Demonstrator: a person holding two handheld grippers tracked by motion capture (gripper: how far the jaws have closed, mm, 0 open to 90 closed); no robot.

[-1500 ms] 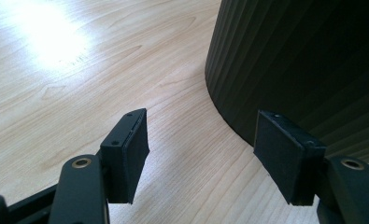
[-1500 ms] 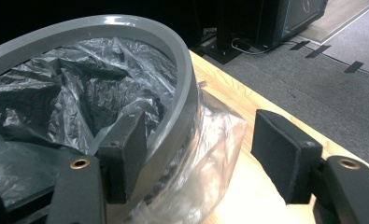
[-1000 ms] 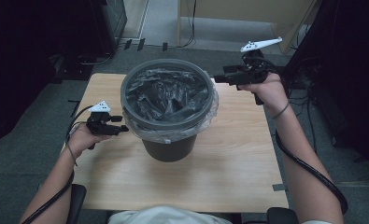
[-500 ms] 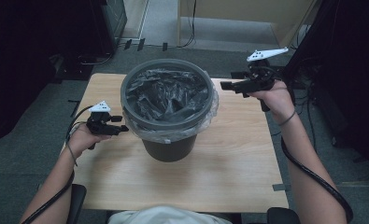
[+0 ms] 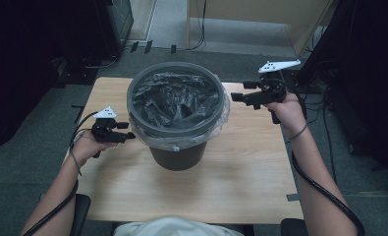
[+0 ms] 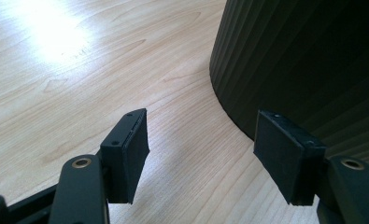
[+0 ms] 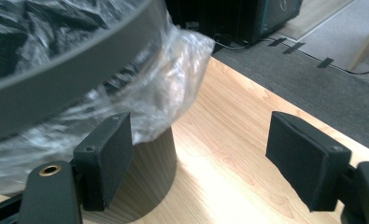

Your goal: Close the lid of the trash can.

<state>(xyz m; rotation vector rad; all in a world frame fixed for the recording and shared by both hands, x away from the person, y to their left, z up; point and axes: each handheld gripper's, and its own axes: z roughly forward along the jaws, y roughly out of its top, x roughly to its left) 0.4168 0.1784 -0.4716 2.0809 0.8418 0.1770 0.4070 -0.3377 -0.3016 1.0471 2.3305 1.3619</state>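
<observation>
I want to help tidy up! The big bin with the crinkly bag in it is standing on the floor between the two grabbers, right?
Not quite: the bin stands on the wooden table, not the floor, as the high view shows. The rest holds: bag inside, a grabber each side.

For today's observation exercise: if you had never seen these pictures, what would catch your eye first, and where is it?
First comes the dark bin in the middle of the wooden table, lined with a crumpled black bag under a grey ring, with clear plastic film spilling over its rim. Next, the two hand-held grippers flanking it: the left gripper low beside the bin's wall, the right gripper up near the rim, both open with nothing between their jaws.
</observation>
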